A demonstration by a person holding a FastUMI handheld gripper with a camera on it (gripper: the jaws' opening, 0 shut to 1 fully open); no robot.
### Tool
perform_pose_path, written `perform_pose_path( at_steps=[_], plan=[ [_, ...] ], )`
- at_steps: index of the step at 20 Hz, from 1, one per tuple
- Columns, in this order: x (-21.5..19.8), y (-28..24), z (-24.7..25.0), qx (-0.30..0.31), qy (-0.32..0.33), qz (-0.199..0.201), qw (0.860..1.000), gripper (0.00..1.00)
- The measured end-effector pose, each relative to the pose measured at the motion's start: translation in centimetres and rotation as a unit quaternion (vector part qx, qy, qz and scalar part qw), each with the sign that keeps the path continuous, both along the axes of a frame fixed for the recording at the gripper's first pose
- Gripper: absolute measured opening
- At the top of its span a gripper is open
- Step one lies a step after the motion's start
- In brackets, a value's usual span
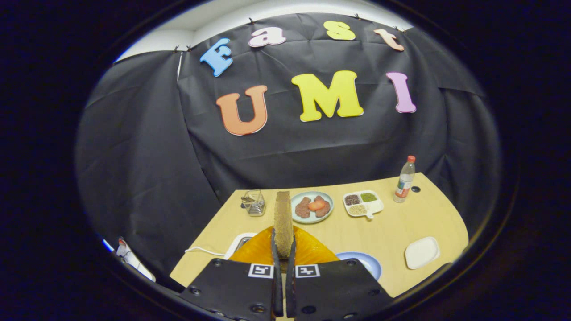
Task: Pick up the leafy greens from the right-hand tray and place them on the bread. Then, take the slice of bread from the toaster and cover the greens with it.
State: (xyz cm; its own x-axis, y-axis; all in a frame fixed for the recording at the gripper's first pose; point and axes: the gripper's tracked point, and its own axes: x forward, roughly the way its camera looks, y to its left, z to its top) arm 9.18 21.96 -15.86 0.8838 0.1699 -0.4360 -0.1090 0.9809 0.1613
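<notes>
Bread slice [283,223] being gripped edge-on between tongs [283,254], lifted clear above toaster [285,250]. Covering step being left; greens placement untellable.

A staged recording booth got up as a small kitchen corner. Black cloth hangs as the wall behind a light wooden bench [339,232], with a strip of pale room wall showing above it. The bench carries mealtime props: a plate of food [312,207], a divided tray of dry grains [363,203], a water bottle [404,179], a clear container [254,202], an empty white tray [422,252], a blue plate [369,263] and an orange toaster [308,249] with a white cord [203,251].
</notes>
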Motion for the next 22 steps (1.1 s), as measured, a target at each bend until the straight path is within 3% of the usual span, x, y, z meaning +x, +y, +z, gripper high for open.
perform_pose_path(
  at_steps=[6, 11, 15, 22],
  plan=[
    [-0.7, -4.2, -7.8, -0.024, 0.050, -0.005, 0.998, 0.03],
    [-1.5, -5.0, -13.7, 0.003, 0.096, 0.008, 0.995, 0.03],
    [-2.1, -5.0, -15.9, 0.029, 0.118, 0.026, 0.992, 0.03],
    [-1.7, -8.4, -18.7, 0.053, 0.145, 0.022, 0.988, 0.03]
  ],
)
